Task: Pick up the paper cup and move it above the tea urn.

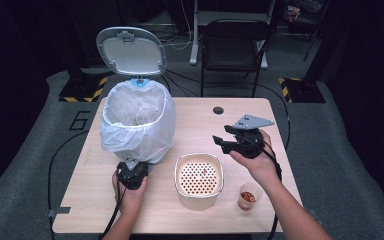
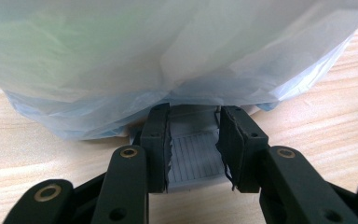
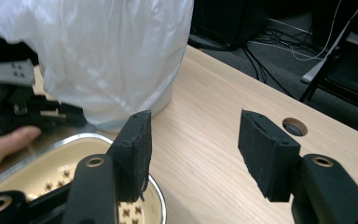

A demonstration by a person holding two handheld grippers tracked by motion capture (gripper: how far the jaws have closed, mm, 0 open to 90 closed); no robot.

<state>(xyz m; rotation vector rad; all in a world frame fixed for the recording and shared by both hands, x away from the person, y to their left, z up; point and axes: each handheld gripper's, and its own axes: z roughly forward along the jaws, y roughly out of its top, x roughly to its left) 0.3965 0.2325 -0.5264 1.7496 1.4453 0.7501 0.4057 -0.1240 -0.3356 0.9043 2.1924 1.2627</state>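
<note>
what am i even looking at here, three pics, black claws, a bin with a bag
A person sits at a wooden table holding a hand-worked two-jaw gripper in each hand. The high view looks down from above; each of the other two pictures comes from a camera riding on one gripper. The left gripper is clamped on the grey pedal of a bag-lined bin whose lid stands open. The right gripper is open, holding nothing, above the table. Also there: a cream strainer bowl and a small cup with something brown inside.
</note>
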